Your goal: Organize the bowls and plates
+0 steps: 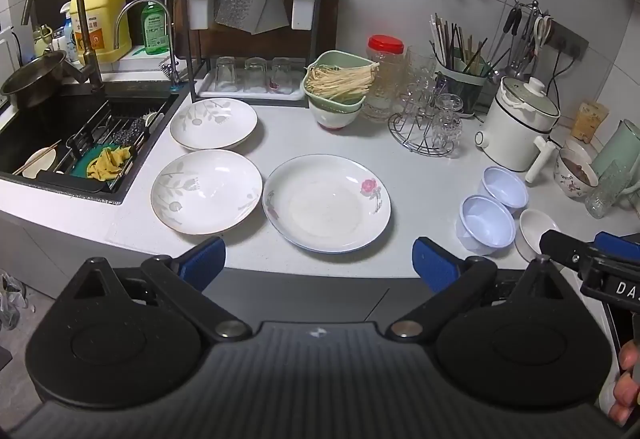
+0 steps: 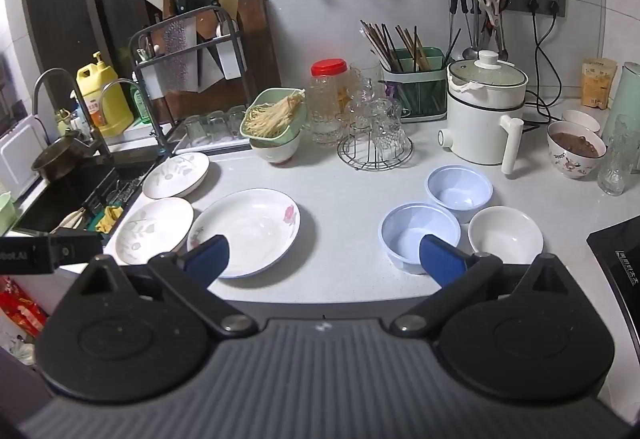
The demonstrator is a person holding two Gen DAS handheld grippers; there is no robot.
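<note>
Hovering short of the counter, both grippers are standing with fingers spread wide and nothing between them: the left gripper is facing the plates, the right gripper is sitting between the rose plate and the bowls. Three plates are lying flat and apart near the sink: the far plate, the near plate and the rose plate. Two blue bowls and a white bowl are sitting mouth-up, clustered to the right. Being round, none has a long axis; all are facing upward.

Risks, as I judge them: a glazed rim is likely slipping from a shallow pinch, so a plate could drop or chip another while stacking. The near plate is lying close to the counter edge and the sink, so a nudge could send it over. Thin-looking blue bowls may be buckling under a hard squeeze. Glasses behind could be getting knocked on a long reach.
</note>
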